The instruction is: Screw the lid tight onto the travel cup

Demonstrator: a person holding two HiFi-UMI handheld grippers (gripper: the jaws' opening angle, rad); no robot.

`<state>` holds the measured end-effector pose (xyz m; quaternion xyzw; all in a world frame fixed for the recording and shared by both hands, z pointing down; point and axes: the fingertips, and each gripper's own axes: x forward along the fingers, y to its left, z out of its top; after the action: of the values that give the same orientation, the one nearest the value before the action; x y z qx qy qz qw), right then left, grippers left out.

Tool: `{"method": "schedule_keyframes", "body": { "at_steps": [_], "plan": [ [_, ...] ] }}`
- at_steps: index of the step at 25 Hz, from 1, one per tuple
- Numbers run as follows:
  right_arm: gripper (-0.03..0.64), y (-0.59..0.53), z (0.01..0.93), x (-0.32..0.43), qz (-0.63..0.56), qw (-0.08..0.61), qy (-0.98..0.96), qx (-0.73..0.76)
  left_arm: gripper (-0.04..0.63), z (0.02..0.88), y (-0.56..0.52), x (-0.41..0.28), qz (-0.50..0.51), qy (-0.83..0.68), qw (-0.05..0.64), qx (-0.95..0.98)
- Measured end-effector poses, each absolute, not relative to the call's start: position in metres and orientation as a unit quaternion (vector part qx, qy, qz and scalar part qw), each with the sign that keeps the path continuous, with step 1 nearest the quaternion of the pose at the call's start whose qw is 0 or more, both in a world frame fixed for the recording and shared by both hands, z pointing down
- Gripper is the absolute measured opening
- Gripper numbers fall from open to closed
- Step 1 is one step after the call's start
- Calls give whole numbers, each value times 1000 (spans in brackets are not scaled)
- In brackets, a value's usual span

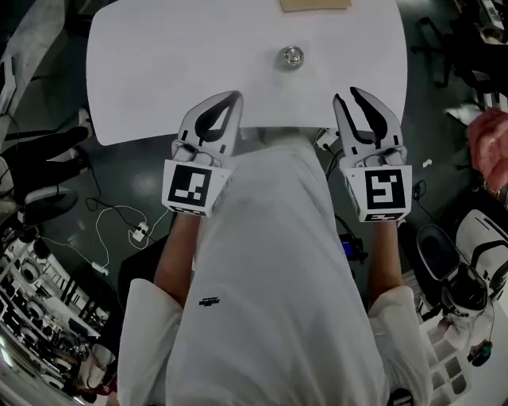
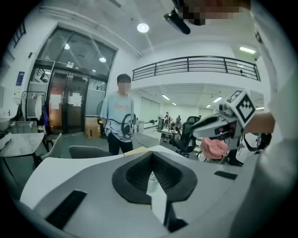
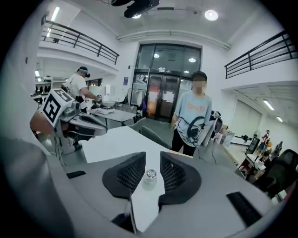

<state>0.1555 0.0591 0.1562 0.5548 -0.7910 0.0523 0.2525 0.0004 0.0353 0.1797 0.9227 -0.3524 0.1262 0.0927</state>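
Note:
A small shiny travel cup (image 1: 292, 56) stands alone on the white table (image 1: 159, 71), towards its far side. Through the right gripper view the cup (image 3: 150, 175) shows far off, in the gap between the jaws. From here I cannot tell how its lid sits. My left gripper (image 1: 236, 97) hovers at the table's near edge, left of the cup, shut with nothing in it (image 2: 152, 155). At the near edge to the cup's right, my right gripper (image 1: 346, 95) stands open by a narrow gap, holding nothing (image 3: 152, 157). Both are well short of the cup.
A flat brown piece (image 1: 315, 5) lies at the table's far edge. A person (image 3: 193, 121) stands beyond the table's far side. Cables (image 1: 119, 230) trail on the floor at the left, and chairs and gear stand at the right (image 1: 468, 262).

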Motion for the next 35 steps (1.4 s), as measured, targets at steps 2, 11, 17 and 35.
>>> {"method": "schedule_keyframes", "body": {
  "at_steps": [2,11,17,35],
  "plan": [
    [87,66,155,151,55,233,-791,563,3,171,42,-8,124,-355,95,922],
    [87,74,154,116,82,161,-825,536,3,139,57,-17,102,-367,93,920],
    [87,85,158,92,80,167,-837,515,3,147,76,-28,104,-374,110,915],
    [66,102,173,116,78,181,-832,518,3,143,89,1,93,-370,108,918]
  ]
}}
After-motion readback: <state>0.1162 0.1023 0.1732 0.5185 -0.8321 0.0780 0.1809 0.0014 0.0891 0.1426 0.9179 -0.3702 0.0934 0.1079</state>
